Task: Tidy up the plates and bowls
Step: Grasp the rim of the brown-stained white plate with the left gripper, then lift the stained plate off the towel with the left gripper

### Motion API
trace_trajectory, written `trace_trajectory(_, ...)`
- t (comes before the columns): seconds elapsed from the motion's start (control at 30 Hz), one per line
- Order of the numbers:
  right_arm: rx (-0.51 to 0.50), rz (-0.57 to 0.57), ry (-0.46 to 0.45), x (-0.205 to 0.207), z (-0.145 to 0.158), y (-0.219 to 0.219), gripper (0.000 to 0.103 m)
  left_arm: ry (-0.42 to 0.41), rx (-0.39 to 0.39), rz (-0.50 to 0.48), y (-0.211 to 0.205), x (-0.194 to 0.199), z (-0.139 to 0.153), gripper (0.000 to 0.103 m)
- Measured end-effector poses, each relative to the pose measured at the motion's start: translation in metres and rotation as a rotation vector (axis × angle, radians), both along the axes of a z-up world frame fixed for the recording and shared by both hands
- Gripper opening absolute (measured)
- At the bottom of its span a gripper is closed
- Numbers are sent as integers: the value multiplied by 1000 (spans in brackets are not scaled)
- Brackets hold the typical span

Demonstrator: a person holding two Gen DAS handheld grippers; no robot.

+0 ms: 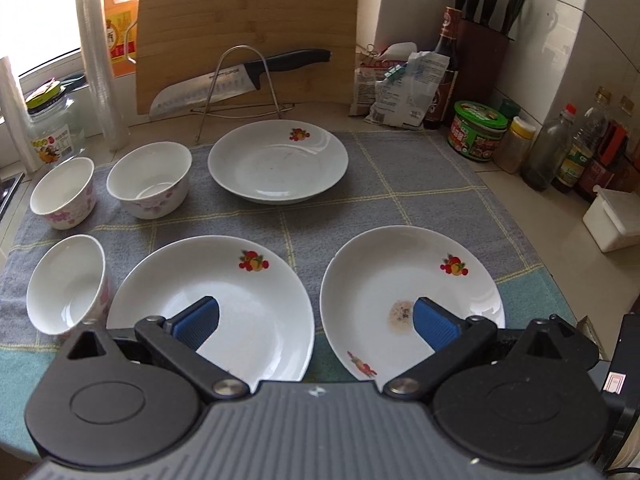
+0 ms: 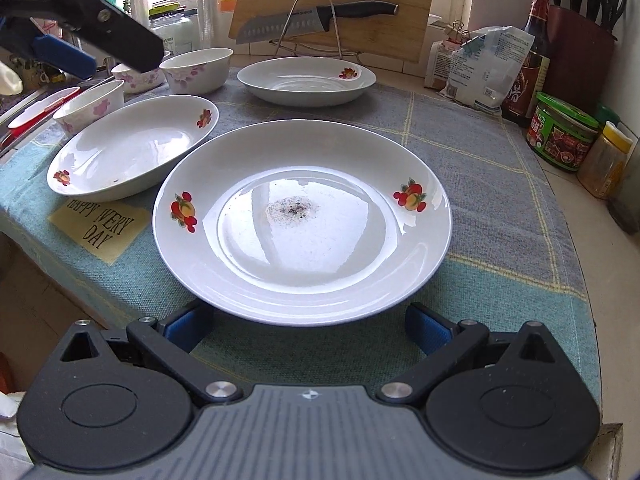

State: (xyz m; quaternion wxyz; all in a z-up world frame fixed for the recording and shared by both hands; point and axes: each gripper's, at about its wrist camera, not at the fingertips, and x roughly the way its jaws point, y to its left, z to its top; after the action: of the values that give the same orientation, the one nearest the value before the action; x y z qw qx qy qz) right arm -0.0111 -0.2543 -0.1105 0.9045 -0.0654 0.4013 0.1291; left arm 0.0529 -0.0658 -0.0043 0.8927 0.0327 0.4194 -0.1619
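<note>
Above the plates [image 1: 256,168], left hand-held gripper [image 1: 316,320] level, spread wide

A: Plates [image 2: 304,264] and bowls [image 1: 150,180]: glossy white glazed ceramic. Mat [image 1: 400,200]?
B: Coarse woven cloth, matt. Cutting board [image 1: 248,12]: smooth wood. Knife blade [image 1: 200,88]: bright metal.
A: Gripper pads [image 1: 198,320]: ribbed blue, matt.

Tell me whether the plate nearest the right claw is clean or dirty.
Dirty: the nearest plate has a speckled grey-brown residue patch in its middle.
</note>
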Motion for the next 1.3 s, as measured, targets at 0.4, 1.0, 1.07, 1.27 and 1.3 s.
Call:
trace_trajectory(0.4, 4, -44, -3, -2, 0, 2, 103, 111, -39, -306, -32, 65, -27, 102)
trace_trajectory(1.0, 2, -91, -6, 1, -1, 4, 103, 405, -62, -534, -71, 125, -81, 102)
trace_trajectory(1.07, 1, -90, -3, 2, -1, 4, 103, 438, -75, -523, -71, 129, -85, 102)
trace_trajectory(1.27, 3, -94, -4, 3, -1, 4, 103, 469, -108, -538, -70, 136, -86, 102)
trace_trajectory(1.3, 3, -95, -9, 2, -1, 4, 103, 464, -100, -553, -71, 135, -86, 102)
